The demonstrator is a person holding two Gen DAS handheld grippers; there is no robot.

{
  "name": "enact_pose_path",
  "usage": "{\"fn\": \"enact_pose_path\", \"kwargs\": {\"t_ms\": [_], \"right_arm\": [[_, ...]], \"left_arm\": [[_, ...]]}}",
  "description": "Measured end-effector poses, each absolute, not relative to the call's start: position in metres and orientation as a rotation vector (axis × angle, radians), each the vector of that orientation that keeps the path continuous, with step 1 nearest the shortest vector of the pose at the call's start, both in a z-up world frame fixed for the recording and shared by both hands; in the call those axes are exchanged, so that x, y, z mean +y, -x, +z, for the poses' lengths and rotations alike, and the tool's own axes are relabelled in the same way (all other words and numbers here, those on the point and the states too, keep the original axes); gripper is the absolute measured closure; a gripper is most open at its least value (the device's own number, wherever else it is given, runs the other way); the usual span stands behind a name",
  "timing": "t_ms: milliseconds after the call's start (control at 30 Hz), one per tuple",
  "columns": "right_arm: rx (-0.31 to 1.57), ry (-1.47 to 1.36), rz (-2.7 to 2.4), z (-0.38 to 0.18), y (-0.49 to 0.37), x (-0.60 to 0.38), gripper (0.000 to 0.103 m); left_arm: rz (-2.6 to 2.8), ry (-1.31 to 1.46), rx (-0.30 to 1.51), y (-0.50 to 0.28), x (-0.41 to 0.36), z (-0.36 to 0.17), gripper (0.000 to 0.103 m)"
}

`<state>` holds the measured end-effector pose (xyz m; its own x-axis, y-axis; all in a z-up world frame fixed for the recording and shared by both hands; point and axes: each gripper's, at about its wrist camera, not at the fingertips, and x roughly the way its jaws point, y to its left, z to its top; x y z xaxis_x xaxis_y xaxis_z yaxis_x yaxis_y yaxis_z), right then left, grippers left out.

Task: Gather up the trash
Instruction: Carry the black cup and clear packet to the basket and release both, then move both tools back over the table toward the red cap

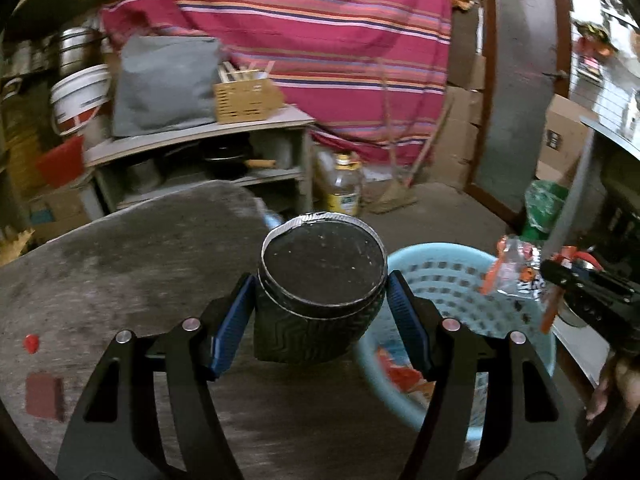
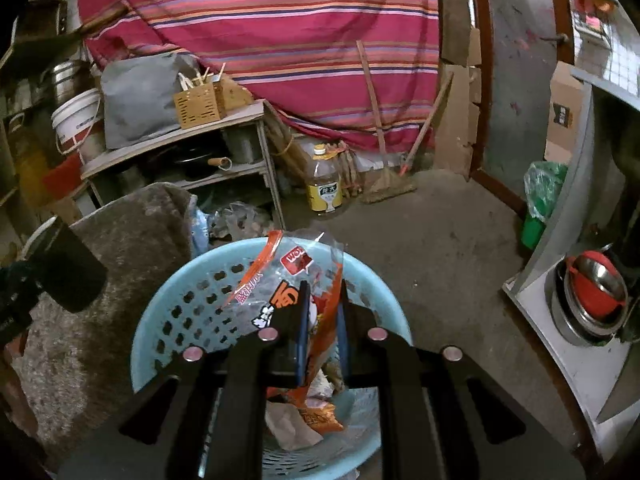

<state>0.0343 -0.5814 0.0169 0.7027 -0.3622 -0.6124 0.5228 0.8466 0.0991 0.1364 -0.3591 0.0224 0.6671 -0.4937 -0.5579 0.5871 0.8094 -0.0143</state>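
Right wrist view: the light blue perforated basket (image 2: 168, 300) fills the lower middle, standing on the floor beside the grey stone table (image 2: 120, 248), with wrappers already lying in its bottom. The right gripper (image 2: 322, 316) hangs right over the basket mouth, its blue pads pressed together on a clear orange-printed snack wrapper (image 2: 288, 276). In the left wrist view, the left gripper (image 1: 320, 300) pinches a black round container (image 1: 320, 272) with a foil rim between its pads, above the table edge and just beside the basket.

The step in hand looks like dropping: the wrapper is placed for release, so the next move likely calls for spreading the right pads, then bringing the container over the rim. The table edge crowds the basket's left side; open floor lies beyond and to the right.
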Motion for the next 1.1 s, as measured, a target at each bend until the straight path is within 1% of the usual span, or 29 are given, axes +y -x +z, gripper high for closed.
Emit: {"fn": "enact_pose_path", "kwargs": {"t_ms": [367, 433, 467, 500, 567, 667, 800, 867, 933, 967, 1000, 1033, 1067, 1100], "right_arm": [[0.614, -0.345, -0.491, 0.003, -0.025, -0.603, 0.09], [0.61, -0.355, -0.489, 0.002, -0.025, -0.604, 0.09], [0.608, -0.357, -0.486, 0.003, -0.025, -0.604, 0.09], [0.606, -0.355, -0.485, 0.003, -0.026, -0.603, 0.09], [0.607, -0.353, -0.483, 0.002, -0.026, -0.602, 0.09], [0.613, -0.346, -0.477, 0.001, -0.028, -0.601, 0.09], [0.615, -0.325, -0.461, 0.002, -0.036, -0.59, 0.09], [0.618, -0.313, -0.458, 0.003, -0.041, -0.586, 0.086], [0.623, -0.303, -0.46, 0.002, -0.048, -0.581, 0.085], [0.635, -0.302, -0.461, 0.0, -0.052, -0.579, 0.079], [0.643, -0.297, -0.468, -0.001, -0.054, -0.577, 0.066], [0.649, -0.289, -0.475, -0.002, -0.058, -0.574, 0.059], [0.648, -0.289, -0.476, -0.003, -0.06, -0.572, 0.047], [0.646, -0.291, -0.48, -0.003, -0.062, -0.569, 0.043]], "left_arm": [[-0.705, -0.235, 0.594, -0.117, -0.429, 0.004, 0.036], [-0.705, -0.254, 0.586, -0.116, -0.436, 0.003, 0.031], [-0.702, -0.259, 0.582, -0.116, -0.438, 0.003, 0.024], [-0.695, -0.262, 0.571, -0.116, -0.438, 0.004, 0.02], [-0.682, -0.266, 0.554, -0.116, -0.433, 0.008, 0.018], [-0.652, -0.243, 0.553, -0.121, -0.419, 0.012, 0.011], [-0.601, -0.215, 0.555, -0.13, -0.382, 0.016, 0.007], [-0.577, -0.204, 0.547, -0.132, -0.363, 0.018, 0.005], [-0.549, -0.205, 0.54, -0.134, -0.341, 0.02, 0.005], [-0.537, -0.209, 0.534, -0.135, -0.329, 0.022, 0.005], [-0.519, -0.211, 0.525, -0.136, -0.316, 0.023, 0.005], [-0.501, -0.214, 0.517, -0.137, -0.305, 0.025, 0.005], [-0.478, -0.214, 0.511, -0.14, -0.289, 0.027, 0.005], [-0.461, -0.212, 0.509, -0.143, -0.275, 0.028, 0.005]]}}
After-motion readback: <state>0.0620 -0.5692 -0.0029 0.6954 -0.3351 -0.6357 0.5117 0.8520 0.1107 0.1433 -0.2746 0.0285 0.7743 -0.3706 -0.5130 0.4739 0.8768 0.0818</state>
